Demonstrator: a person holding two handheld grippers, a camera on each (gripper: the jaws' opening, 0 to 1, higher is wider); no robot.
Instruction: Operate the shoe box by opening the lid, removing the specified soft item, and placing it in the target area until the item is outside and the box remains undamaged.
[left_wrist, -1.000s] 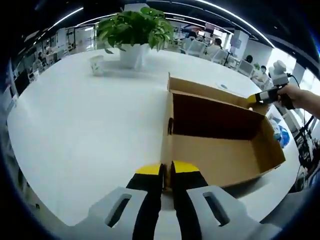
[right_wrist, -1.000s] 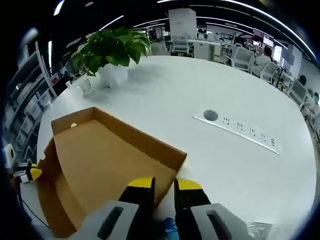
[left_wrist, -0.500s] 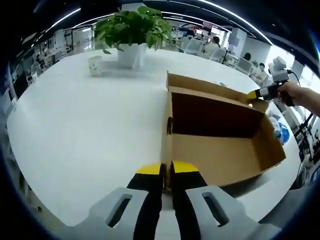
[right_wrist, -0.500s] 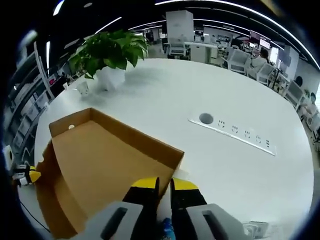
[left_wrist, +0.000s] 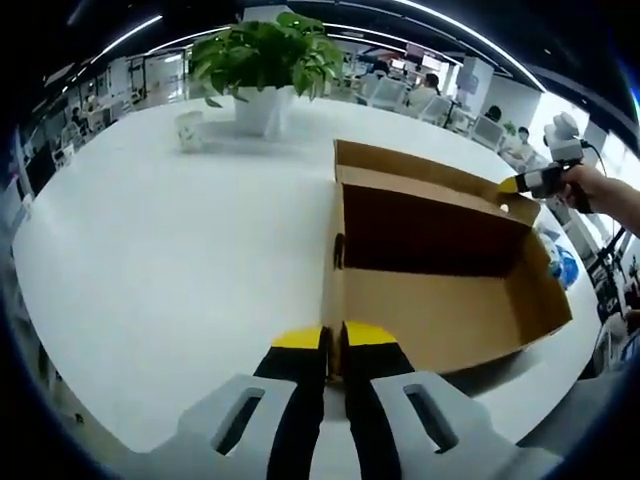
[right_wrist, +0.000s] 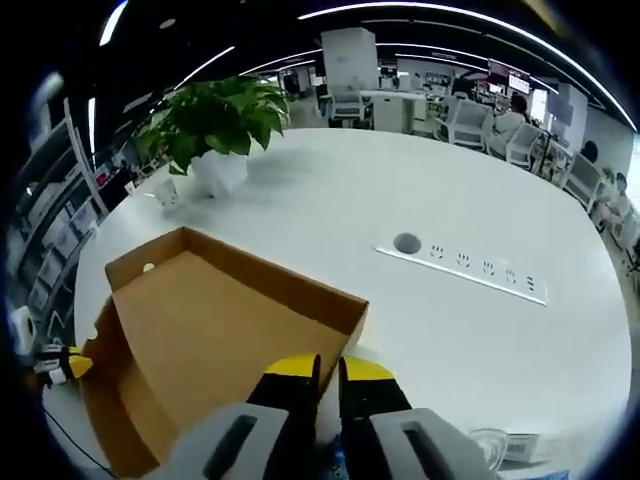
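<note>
My left hand-held gripper (left_wrist: 333, 338) pinches the near wall of the shoe box (left_wrist: 440, 300), which sits on the white table (left_wrist: 170, 250). My right hand-held gripper (right_wrist: 328, 365) is clamped narrow on the lid (right_wrist: 210, 320) edge at the far corner. To swing the lid open cleanly, I should steady the box and lift slowly, so the cardboard doesn't tear. I cannot see the soft item inside.
</note>
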